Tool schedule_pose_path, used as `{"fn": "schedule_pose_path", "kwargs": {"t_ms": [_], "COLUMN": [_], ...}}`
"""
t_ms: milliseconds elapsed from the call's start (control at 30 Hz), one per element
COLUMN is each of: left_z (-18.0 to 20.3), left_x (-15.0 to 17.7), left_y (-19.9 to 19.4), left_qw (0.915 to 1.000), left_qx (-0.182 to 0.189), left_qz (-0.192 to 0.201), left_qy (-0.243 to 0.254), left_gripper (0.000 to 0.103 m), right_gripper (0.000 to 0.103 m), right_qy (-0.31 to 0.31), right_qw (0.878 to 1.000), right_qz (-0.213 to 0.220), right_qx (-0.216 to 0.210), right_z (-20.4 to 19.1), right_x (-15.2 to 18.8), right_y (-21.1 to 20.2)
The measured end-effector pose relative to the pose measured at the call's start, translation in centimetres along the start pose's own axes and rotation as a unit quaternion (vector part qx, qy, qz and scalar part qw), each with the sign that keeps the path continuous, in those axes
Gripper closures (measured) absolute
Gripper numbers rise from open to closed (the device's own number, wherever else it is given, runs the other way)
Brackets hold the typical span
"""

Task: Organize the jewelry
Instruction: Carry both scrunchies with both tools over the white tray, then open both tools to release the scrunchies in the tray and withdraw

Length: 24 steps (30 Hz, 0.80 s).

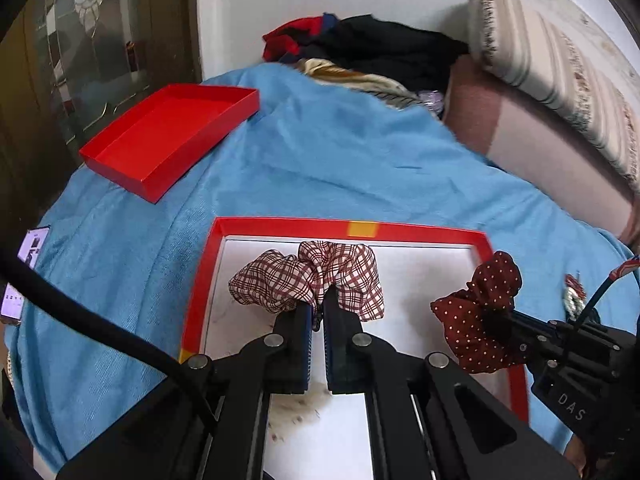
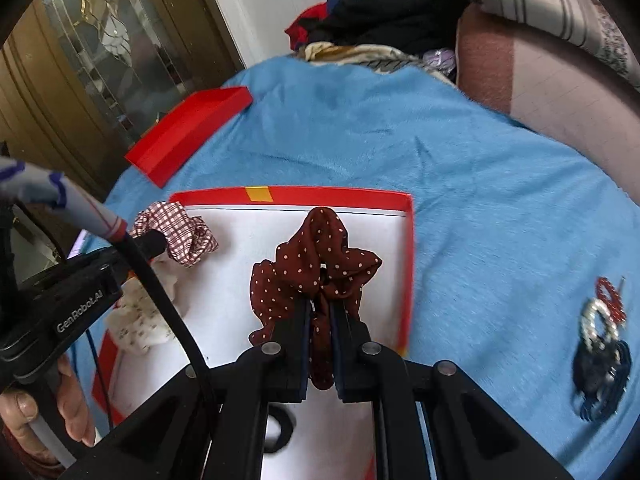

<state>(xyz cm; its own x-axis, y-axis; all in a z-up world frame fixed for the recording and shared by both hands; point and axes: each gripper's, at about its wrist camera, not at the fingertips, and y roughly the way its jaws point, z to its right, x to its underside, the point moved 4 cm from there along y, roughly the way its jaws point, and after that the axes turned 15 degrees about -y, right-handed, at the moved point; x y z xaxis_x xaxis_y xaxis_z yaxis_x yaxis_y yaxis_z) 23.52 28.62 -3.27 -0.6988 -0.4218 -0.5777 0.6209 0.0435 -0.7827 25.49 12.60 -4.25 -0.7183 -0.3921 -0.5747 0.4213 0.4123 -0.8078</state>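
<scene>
Over the box floor, nearest: left claw point(image 1: 318, 312) pinched tight on the plaid scrunchie point(image 1: 308, 276), a gathered ring of thin checked cloth in maroon and cream, bunched into soft ruffles.
Right claw point(image 2: 320, 312): clamped narrow on the dotted scrunchie point(image 2: 312, 264), dark red fabric with small pale spots, folds drooping between and around the black fingers.
Red box point(image 1: 200, 280): shallow cardboard rectangle, glossy red rim with a yellow patch, smooth white floor; both scrunchies hang above it.
In the box: a cream floral scrunchie point(image 2: 140, 312), crumpled and soft, and a black hair band point(image 2: 280, 432), partly hidden by the claw frame.
Bed cover point(image 1: 340, 152): fuzzy blue fleece, creased.
Loose pieces point(image 2: 600, 340): beaded red ring, pearl-like loop and dark frilly item on the fleece, right of the box; blurred.
Lid point(image 1: 168, 136): second flat red tray, well apart at the far left.
Farthest: heaped clothes point(image 1: 380, 48), striped fringed cushion point(image 1: 552, 64).
</scene>
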Motion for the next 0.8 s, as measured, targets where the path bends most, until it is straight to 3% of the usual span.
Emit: {"fn": "schedule_pose_path", "kwargs": {"t_ms": [300,367,400,433,500,600,800], "left_z": [-1.5,-1.4,-1.5,-1.6,-1.6,-1.1,0.3], "left_x": [-0.3,-0.3,-0.4,-0.4,-0.3,-0.3,0.1], "left_y": [2.3,2.1,2.1,2.0,1.6,0.8,-2.2], "left_qw": [0.9998,0.9998,0.9997,0.9997,0.9996,0.9998,0.9991], "left_qx": [-0.001,-0.002,-0.001,0.000,-0.001,-0.006,-0.013], "left_qz": [-0.011,-0.006,-0.006,-0.006,0.001,0.010,0.039], "left_qy": [-0.019,-0.020,-0.022,-0.024,-0.028,-0.018,0.002], "left_gripper": [0.096,0.090,0.081,0.069,0.060,0.060,0.052], "right_gripper": [0.090,0.088,0.088,0.083,0.069,0.052,0.052], "right_qy": [-0.006,-0.005,-0.005,-0.006,-0.007,-0.005,-0.008], "right_qw": [1.000,1.000,1.000,1.000,1.000,0.999,0.999], "right_qz": [-0.016,-0.015,-0.013,-0.012,-0.007,0.006,0.029], "right_qx": [0.009,0.012,0.012,0.015,0.028,0.034,0.044], "right_z": [0.1,0.3,0.4,0.4,0.6,0.7,1.1], "right_x": [-0.2,-0.2,-0.1,-0.2,-0.2,-0.2,0.5], "right_y": [2.9,3.1,3.0,3.0,2.5,1.5,-2.0]}}
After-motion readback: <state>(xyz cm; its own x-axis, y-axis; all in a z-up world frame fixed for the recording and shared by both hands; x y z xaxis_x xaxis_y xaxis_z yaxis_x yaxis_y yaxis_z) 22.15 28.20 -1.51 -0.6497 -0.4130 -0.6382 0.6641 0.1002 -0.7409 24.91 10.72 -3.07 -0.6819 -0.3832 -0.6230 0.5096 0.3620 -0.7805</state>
